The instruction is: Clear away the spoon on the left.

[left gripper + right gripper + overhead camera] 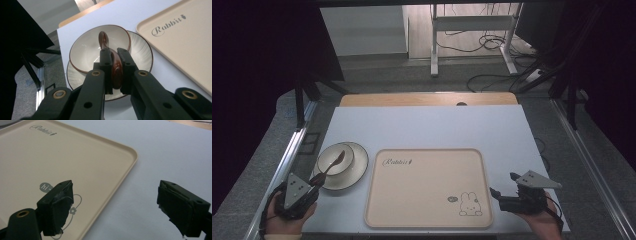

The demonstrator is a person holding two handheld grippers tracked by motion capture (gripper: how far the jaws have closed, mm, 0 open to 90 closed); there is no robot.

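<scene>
Progress: early, by my reading. Left gripper (pixel 314 182) jaws clamped on brown spoon (pixel 113 63) handle; spoon bowl end rests inside bowl (pixel 82 53), bowl on ribbed plate (pixel 143 48), at 9 o'clock of tray (pixel 427 200). Tray bare; spoon, bowl, plate not yet moved.

Pose: left hand (pixel 287 217) at 7 o'clock of surface (pixel 422 127), gripper aimed toward 1 o'clock. Right gripper (pixel 504 185) low at 5 o'clock, jaws wide apart, empty, over tray's right rim.

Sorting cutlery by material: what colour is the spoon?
Dark reddish-brown spoon, glossy; clearest in the left gripper view.
</scene>
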